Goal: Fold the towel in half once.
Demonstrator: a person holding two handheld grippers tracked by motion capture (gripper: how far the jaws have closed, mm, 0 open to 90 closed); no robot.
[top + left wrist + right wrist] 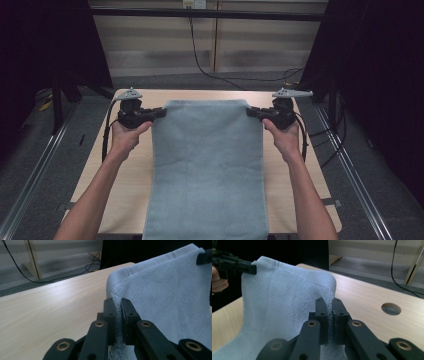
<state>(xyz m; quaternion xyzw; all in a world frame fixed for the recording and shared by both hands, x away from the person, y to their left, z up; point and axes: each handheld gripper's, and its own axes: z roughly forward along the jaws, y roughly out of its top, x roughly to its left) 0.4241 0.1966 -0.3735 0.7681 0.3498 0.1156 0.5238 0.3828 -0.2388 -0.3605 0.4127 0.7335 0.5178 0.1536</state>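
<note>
Stretching down the middle of the high view, a pale blue-grey terry cloth towel (pixel 207 170) runs from its far edge in the upper centre of the frame to the bottom edge, where it hangs over the near side of the light wooden counter (pixel 125 195). Its two far corners are each pinched by a black two-jaw tool: the left gripper (pixel 159 113) at the upper left of the towel and the right gripper (pixel 252 112) at the upper right, each held in a hand with a forearm coming in from the bottom of the frame.

In the left gripper view the jaws are closed tight on the towel's hemmed corner (pixel 117 302), with cloth squeezed in the narrow slit between them; the rest of the towel (pixel 170 295) rises to the upper right of the frame, where the other tool's black tip grips the far corner. The bare counter (pixel 50 307) fills the left half.

In the right gripper view the jaws are likewise clamped on a corner of the towel (pixel 287 302), looped pile showing between them. The towel spreads to the upper left, where the left gripper (pixel 253 268) bites it. A round hole in the counter (pixel 391 308) sits at the right.
</note>
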